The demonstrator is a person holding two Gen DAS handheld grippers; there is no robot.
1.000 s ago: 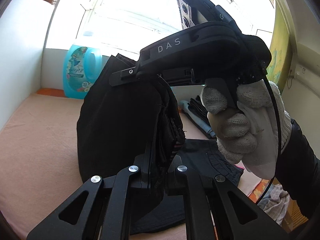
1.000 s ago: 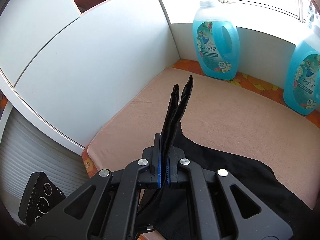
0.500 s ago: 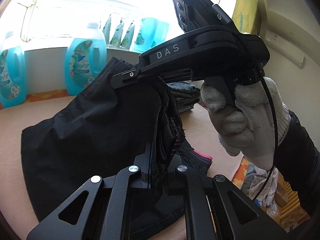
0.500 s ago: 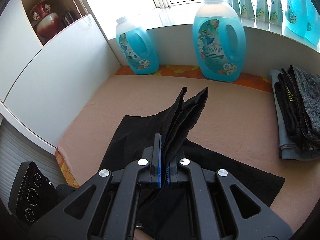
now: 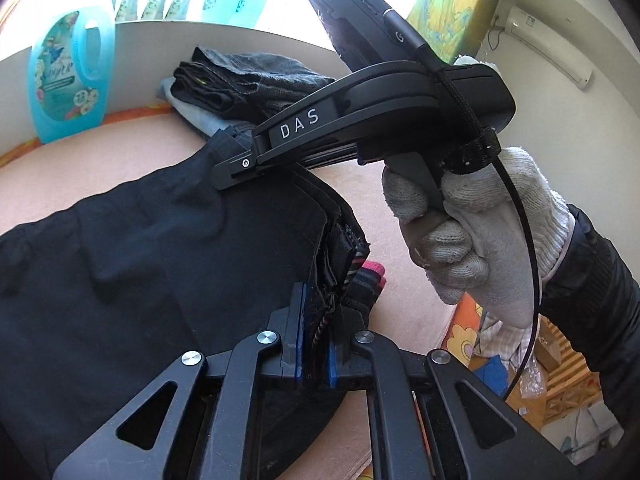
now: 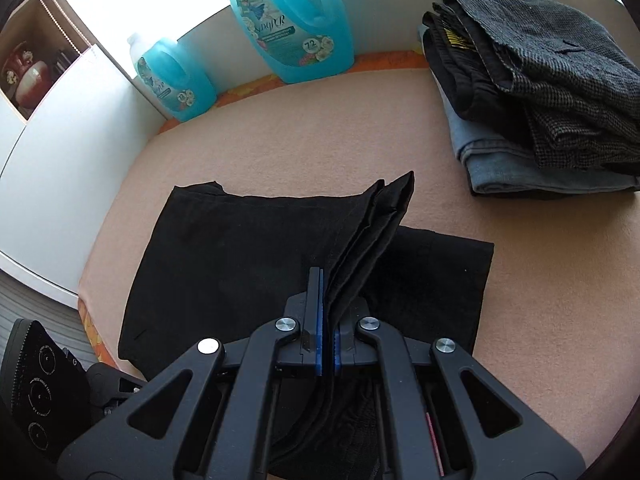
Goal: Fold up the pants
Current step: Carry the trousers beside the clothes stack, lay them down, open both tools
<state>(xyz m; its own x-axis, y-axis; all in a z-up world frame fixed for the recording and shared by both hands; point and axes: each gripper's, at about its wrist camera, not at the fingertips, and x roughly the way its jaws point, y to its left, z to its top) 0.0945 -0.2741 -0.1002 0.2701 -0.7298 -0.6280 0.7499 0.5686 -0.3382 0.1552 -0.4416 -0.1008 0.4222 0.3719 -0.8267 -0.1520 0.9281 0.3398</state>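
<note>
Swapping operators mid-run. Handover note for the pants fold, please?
Left gripper: shut on the waistband end of the black pants.
Right gripper: shut on a bunched edge of the black pants.
Pants: lower layer lies flat on the peach-coloured table cover; the gripped layers are lifted above it.
Done: pants doubled over at least once.
Left: probably lay the held fold down, release, smooth, then perhaps move it to the stack of folded clothes.
Nearby: two blue detergent bottles at the back wall.
</note>
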